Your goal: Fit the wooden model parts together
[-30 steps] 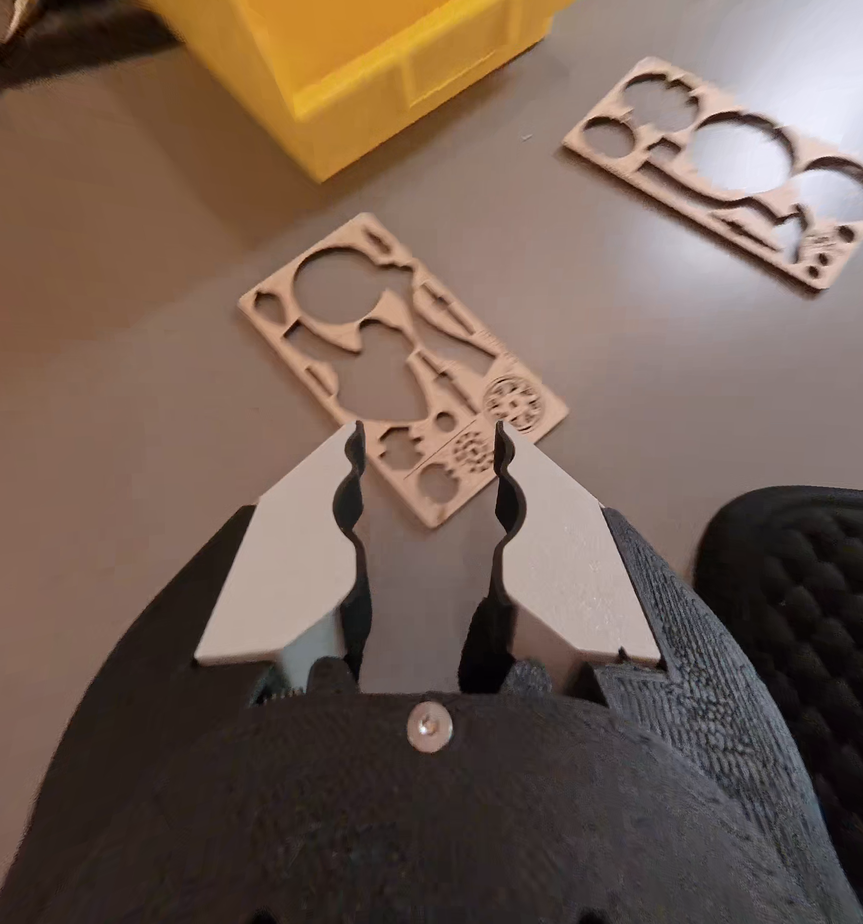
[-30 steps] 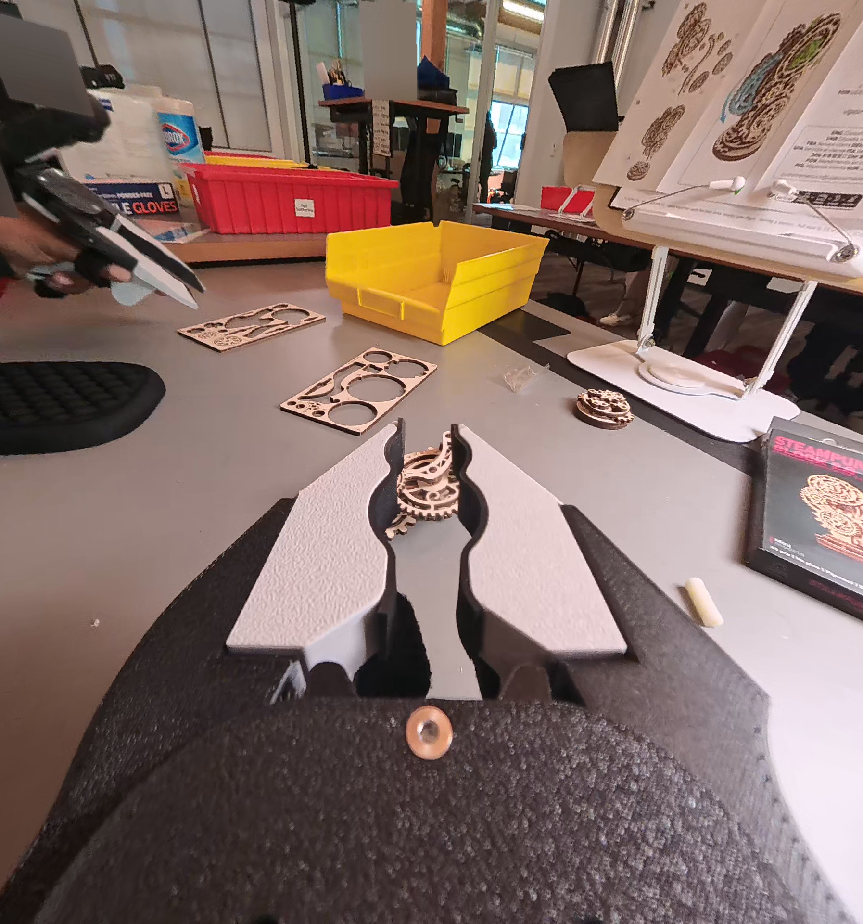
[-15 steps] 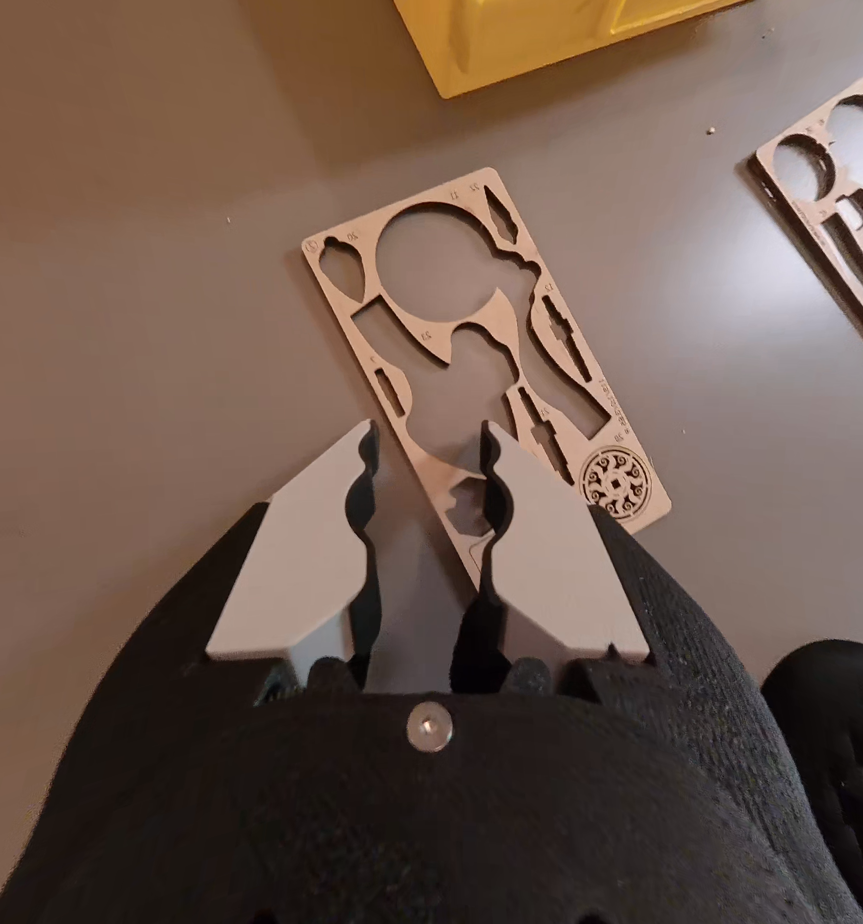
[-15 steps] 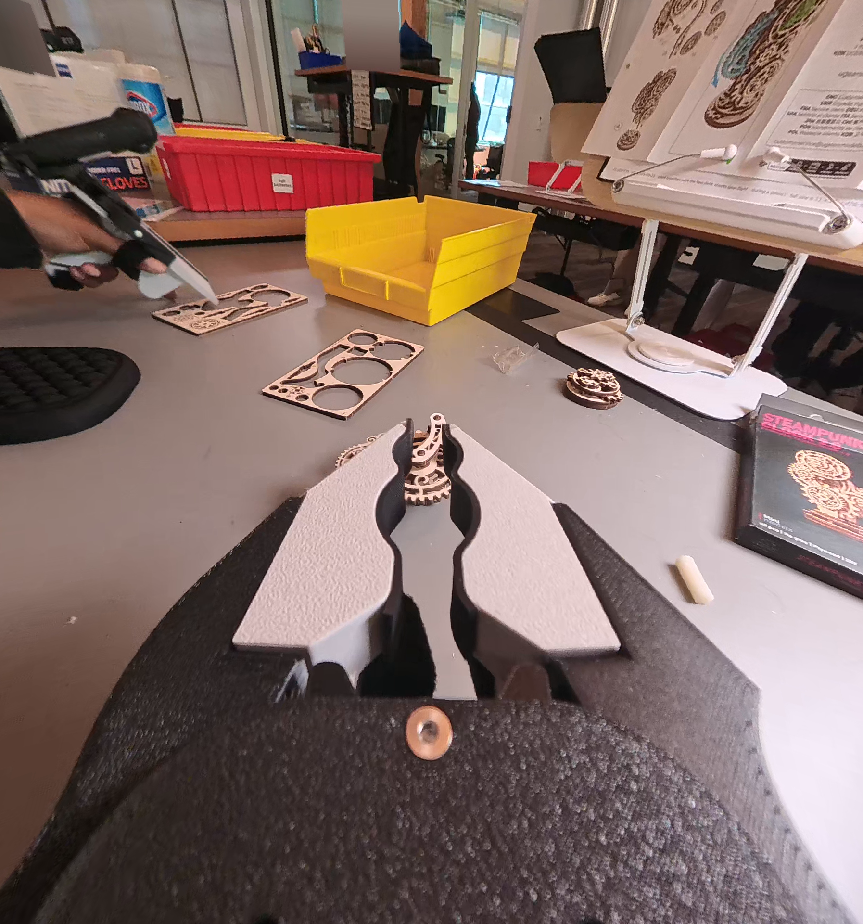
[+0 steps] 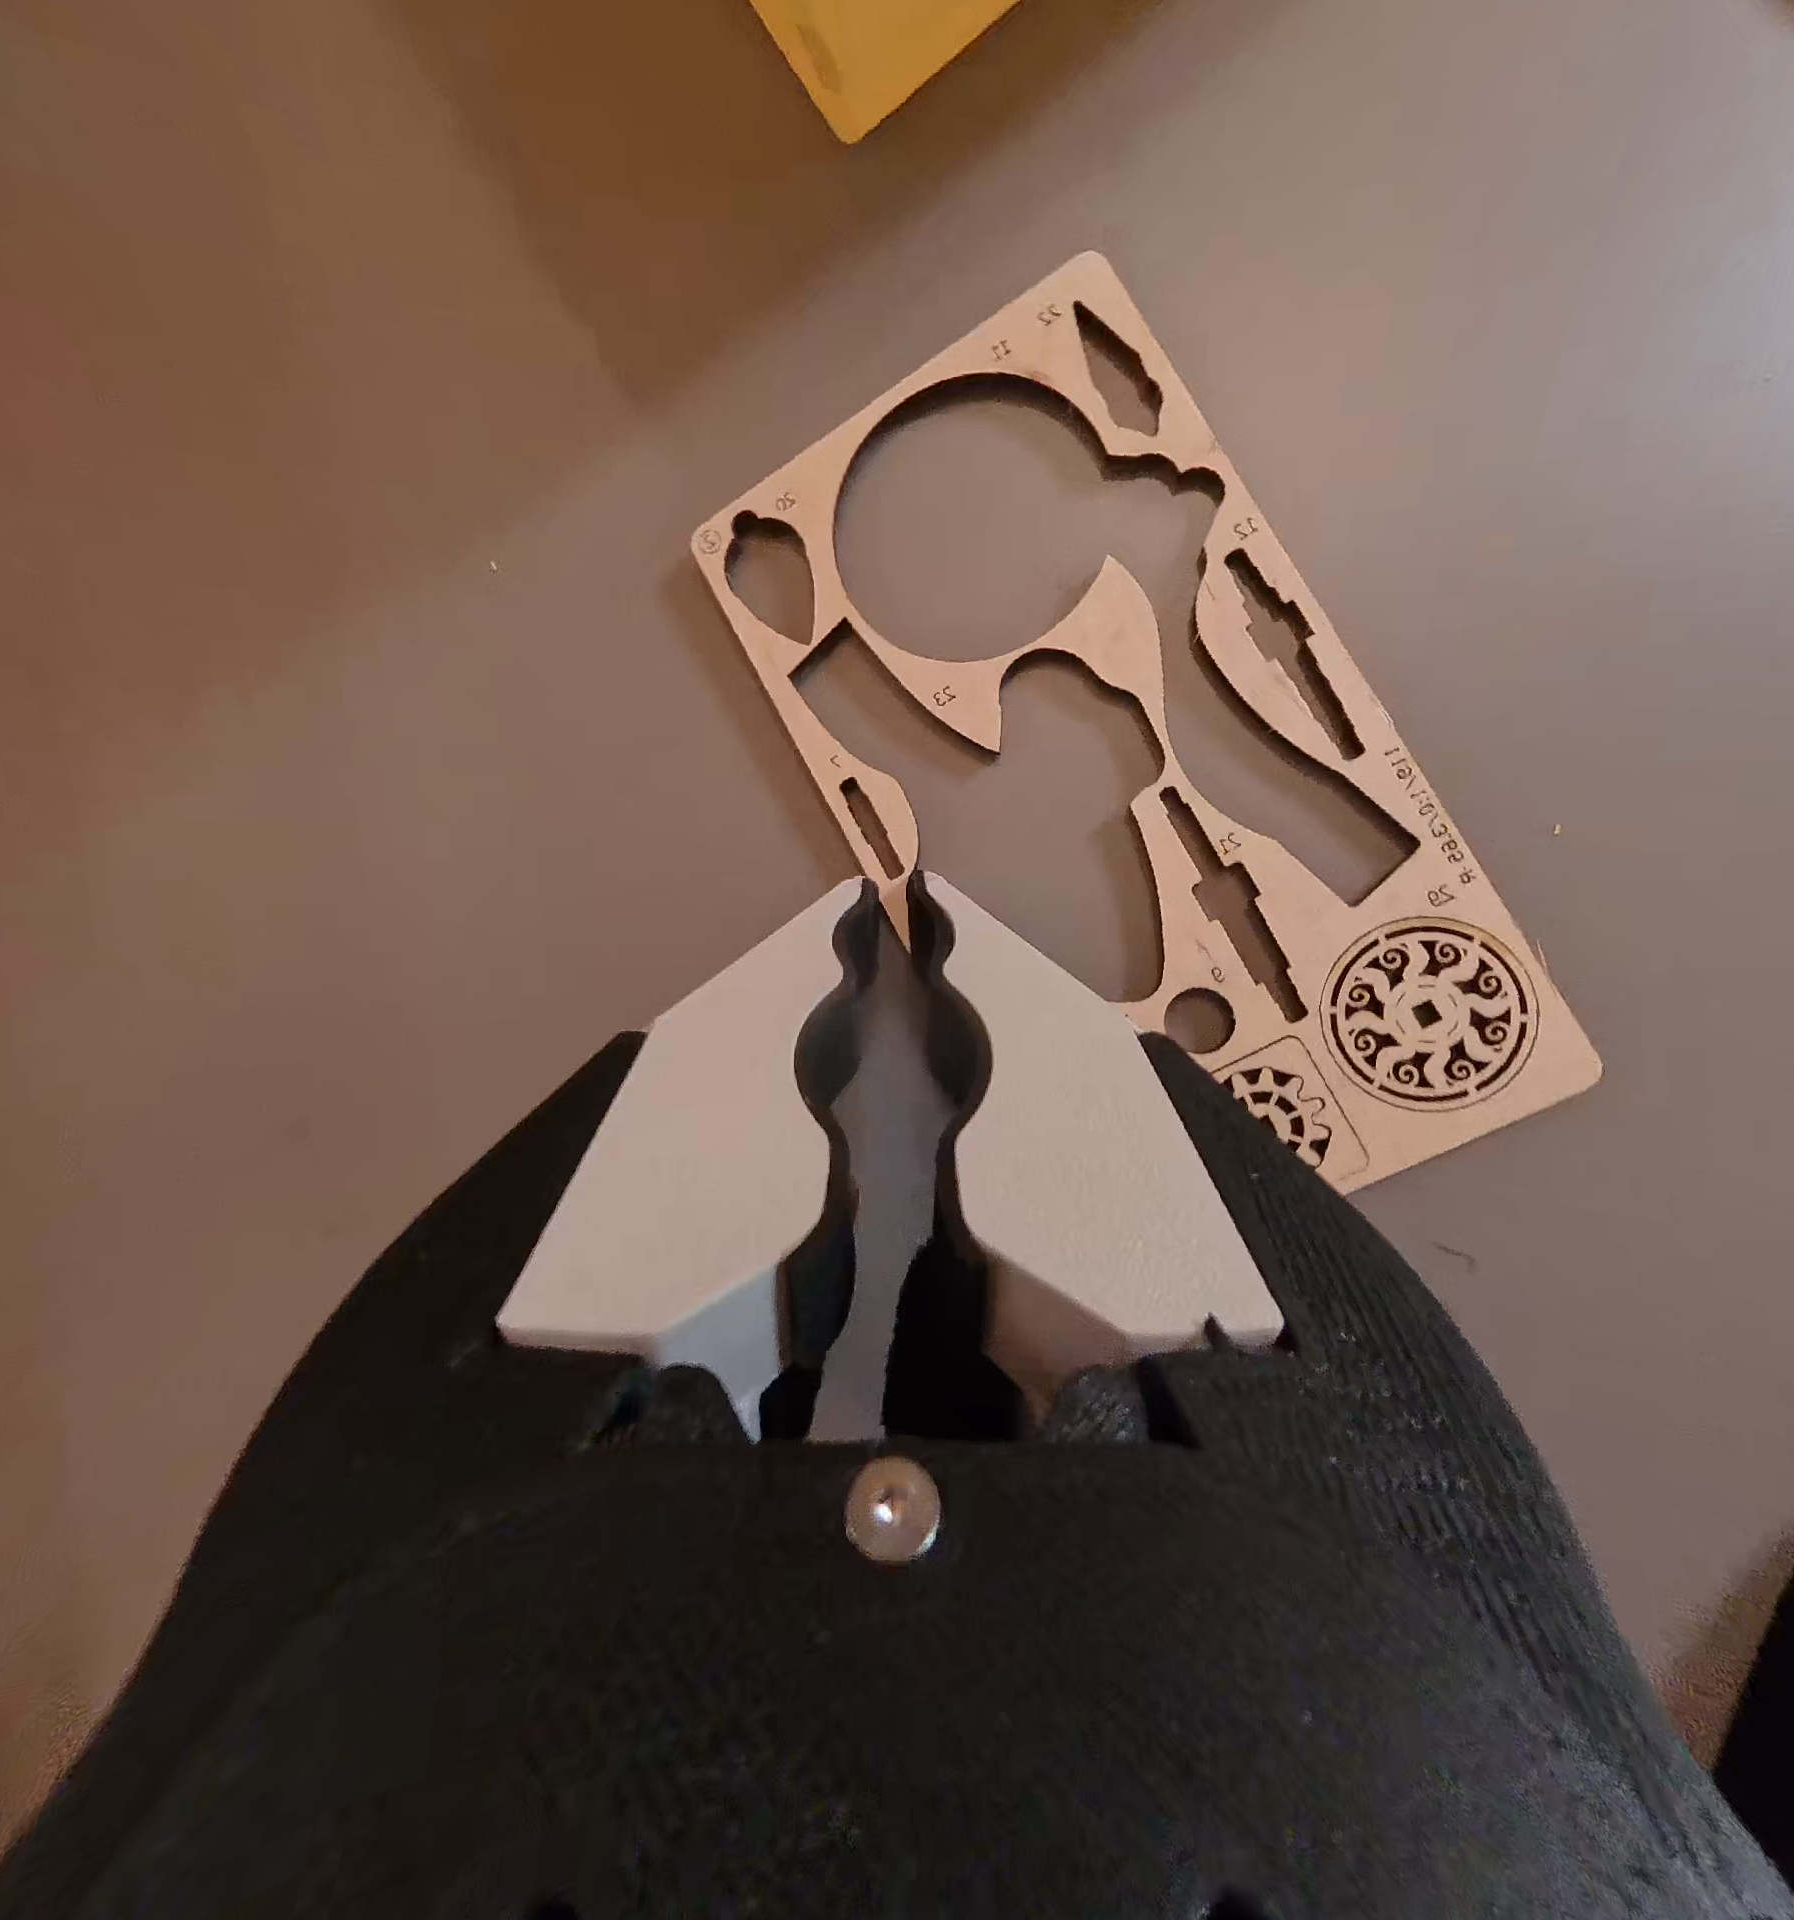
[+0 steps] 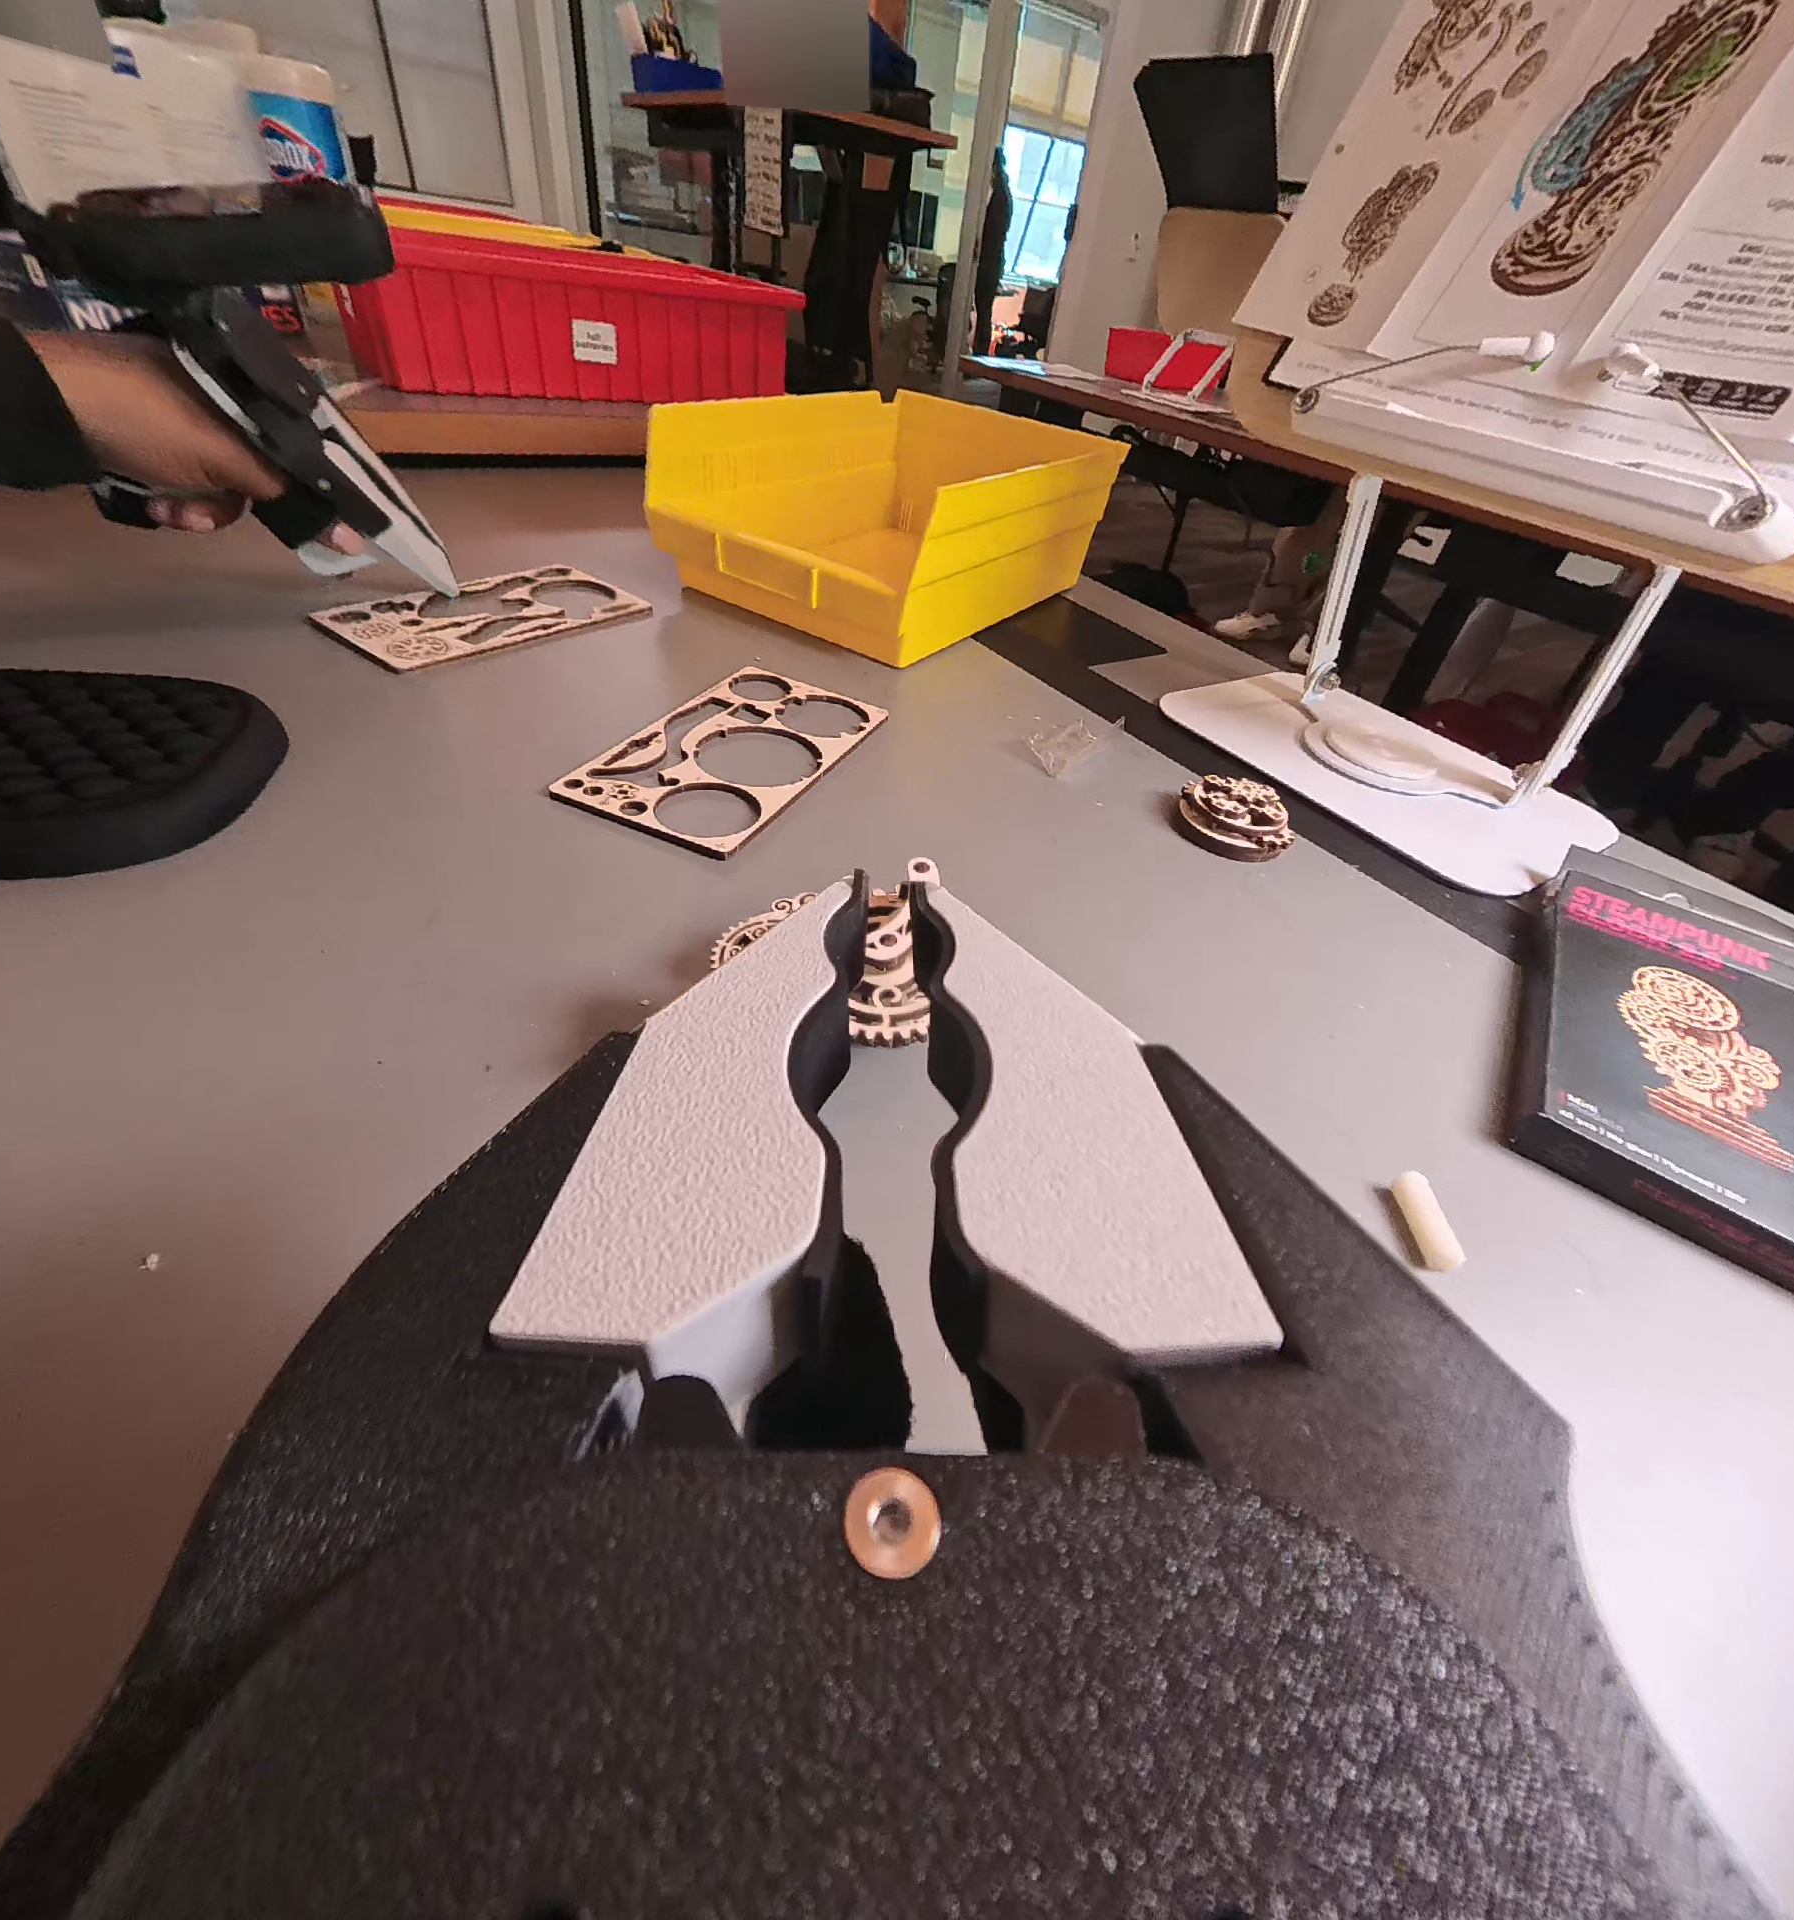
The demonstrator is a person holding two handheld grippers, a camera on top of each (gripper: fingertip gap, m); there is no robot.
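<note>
My left gripper (image 5: 893, 896) points down at a flat wooden parts sheet (image 5: 1080, 644) on the grey table. Its pads are closed on a thin strip at the sheet's near edge, and a wood sliver fills the gap between the tips. In the right wrist view, that gripper (image 6: 441, 582) touches the same sheet (image 6: 477, 623) at the far left. My right gripper (image 6: 888, 883) is shut on a wooden gear assembly (image 6: 885, 1003) standing between its pads. A pale arm with a hole (image 6: 924, 868) sticks up past the tips, and a gear rim (image 6: 753, 935) shows left of the left finger.
A second cut-out sheet (image 6: 716, 764) lies mid-table, with a yellow bin (image 6: 872, 520) behind it. A black pad (image 6: 72, 769) is at the left. To the right are a small gear stack (image 6: 1236, 816), a white stand base (image 6: 1392, 769), a black box (image 6: 1682, 1070) and a white stick (image 6: 1428, 1221). About 50 centimeters separates my left fingertips from my right.
My left gripper moved down onto the sheet and its jaws closed from wide open onto the edge strip. My right jaws narrowed onto the gear assembly.
</note>
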